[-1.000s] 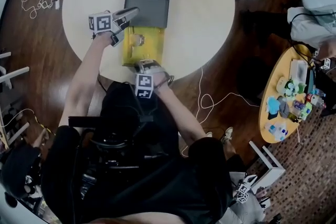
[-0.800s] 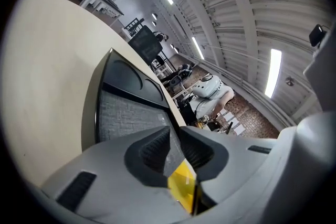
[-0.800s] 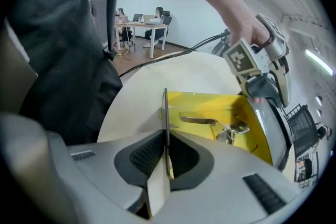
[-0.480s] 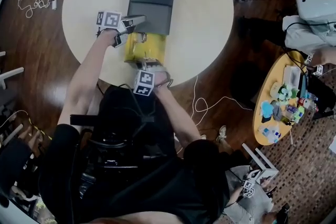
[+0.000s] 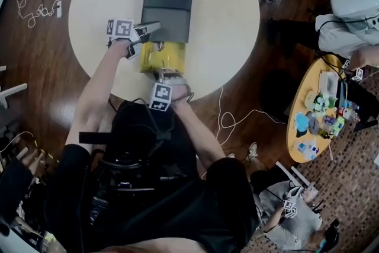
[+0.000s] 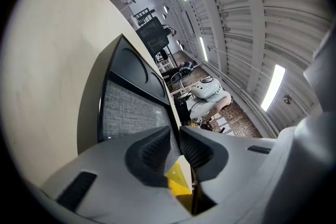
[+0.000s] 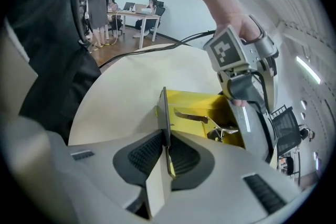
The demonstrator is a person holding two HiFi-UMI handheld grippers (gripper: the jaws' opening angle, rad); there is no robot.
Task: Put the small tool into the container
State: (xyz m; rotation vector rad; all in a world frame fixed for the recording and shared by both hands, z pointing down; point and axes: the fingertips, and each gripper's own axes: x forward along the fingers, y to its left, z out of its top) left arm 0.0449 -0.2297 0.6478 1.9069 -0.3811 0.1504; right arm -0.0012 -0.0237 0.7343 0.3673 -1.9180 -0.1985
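Note:
A yellow open container (image 5: 167, 56) stands on the round white table (image 5: 219, 21), with a dark grey lid (image 5: 167, 4) lying just beyond it. A small metal tool (image 7: 227, 131) lies inside the container, seen also in the head view (image 5: 159, 44). My left gripper (image 5: 155, 26) is shut on the container's far left corner; a yellow wall (image 6: 177, 180) shows between its pads (image 6: 176, 147). My right gripper (image 5: 166, 72) holds the near wall (image 7: 164, 113) between its pads (image 7: 167, 152), and its jaws are opening while the pads still touch the wall.
The table's near edge (image 5: 133, 92) runs right under the right gripper. A white cable (image 5: 228, 118) trails over the wooden floor. A yellow side table (image 5: 323, 109) with several small items stands at the right, beside a seated person (image 5: 349, 21).
Both grippers stay on the container. The left gripper has turned a little, so its jaws lie more along the far edge. The head view has shifted slightly.

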